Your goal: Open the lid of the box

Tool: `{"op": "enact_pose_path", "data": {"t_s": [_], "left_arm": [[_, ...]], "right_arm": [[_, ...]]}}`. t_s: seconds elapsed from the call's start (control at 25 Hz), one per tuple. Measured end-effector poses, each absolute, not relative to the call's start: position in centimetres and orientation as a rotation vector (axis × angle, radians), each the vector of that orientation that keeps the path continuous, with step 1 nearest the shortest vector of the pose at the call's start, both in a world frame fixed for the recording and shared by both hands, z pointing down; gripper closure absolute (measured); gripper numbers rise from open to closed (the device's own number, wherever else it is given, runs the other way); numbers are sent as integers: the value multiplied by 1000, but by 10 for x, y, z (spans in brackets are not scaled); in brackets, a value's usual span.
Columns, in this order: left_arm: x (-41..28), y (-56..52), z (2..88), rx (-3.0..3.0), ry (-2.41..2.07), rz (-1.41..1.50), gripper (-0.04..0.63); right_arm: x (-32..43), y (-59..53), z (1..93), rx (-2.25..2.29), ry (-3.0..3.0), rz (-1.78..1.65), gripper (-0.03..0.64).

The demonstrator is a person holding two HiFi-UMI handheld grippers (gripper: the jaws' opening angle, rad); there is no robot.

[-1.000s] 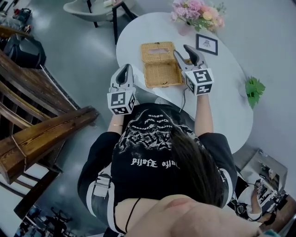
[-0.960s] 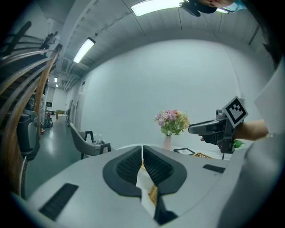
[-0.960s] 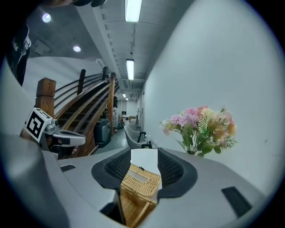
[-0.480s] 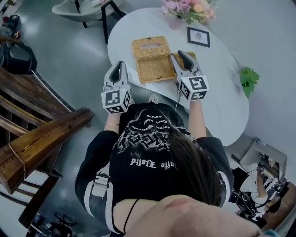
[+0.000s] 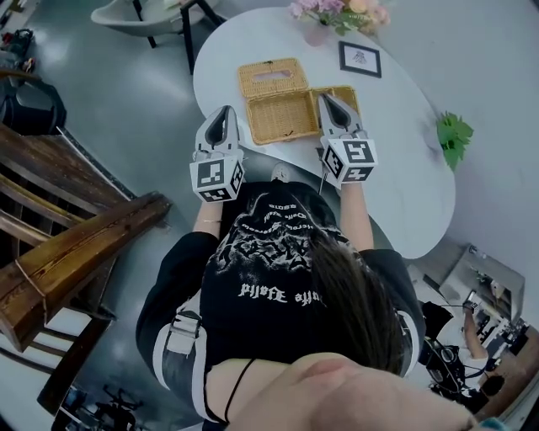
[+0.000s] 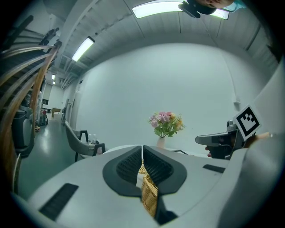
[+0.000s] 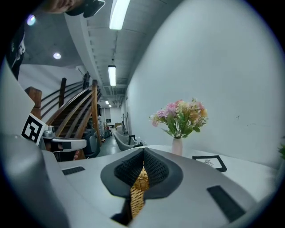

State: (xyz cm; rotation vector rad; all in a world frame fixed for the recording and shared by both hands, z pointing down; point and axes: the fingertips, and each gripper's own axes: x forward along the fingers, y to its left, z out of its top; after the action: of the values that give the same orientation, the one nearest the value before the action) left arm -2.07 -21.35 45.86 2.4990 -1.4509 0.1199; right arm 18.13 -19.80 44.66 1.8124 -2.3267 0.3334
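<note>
A wicker box point(image 5: 285, 118) stands open on the white table point(image 5: 404, 168), its lid point(image 5: 271, 77) laid back behind it. Another wicker piece point(image 5: 344, 94) shows just right of the box. My right gripper point(image 5: 323, 98) sits at the box's right edge with its jaws shut. In the right gripper view point(image 7: 143, 153) wicker shows through the slit under the closed pads. My left gripper point(image 5: 224, 112) hovers off the box's near left corner, also shut. In the left gripper view point(image 6: 142, 149) a strip of wicker lies below it.
A vase of pink flowers point(image 5: 337, 13) and a framed picture point(image 5: 360, 57) stand at the table's far end. A green sprig point(image 5: 453, 135) lies at the right edge. A grey chair point(image 5: 143, 13) and a wooden stair rail point(image 5: 76, 244) are to the left.
The right gripper's jaws have gone from wide open to shut at the box's right edge. The left gripper has come forward toward the box's near left corner.
</note>
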Motion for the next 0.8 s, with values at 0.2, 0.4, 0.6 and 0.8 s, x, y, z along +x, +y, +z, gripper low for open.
{"op": "enact_pose_path", "data": {"t_s": [0.2, 0.4, 0.6, 0.8], "left_arm": [[-23, -219, 459, 2486, -1475, 107, 566], [-20, -220, 460, 2493, -1475, 118, 566], [-20, -223, 461, 2489, -1480, 120, 566], [-20, -225, 461, 2488, -1479, 123, 566]], "right_arm": [[186, -197, 449, 1846, -2320, 313, 591], [187, -197, 451, 1836, -2313, 292, 591], [184, -200, 453, 1810, -2311, 267, 592], [185, -201, 454, 1805, -2305, 262, 591]]}}
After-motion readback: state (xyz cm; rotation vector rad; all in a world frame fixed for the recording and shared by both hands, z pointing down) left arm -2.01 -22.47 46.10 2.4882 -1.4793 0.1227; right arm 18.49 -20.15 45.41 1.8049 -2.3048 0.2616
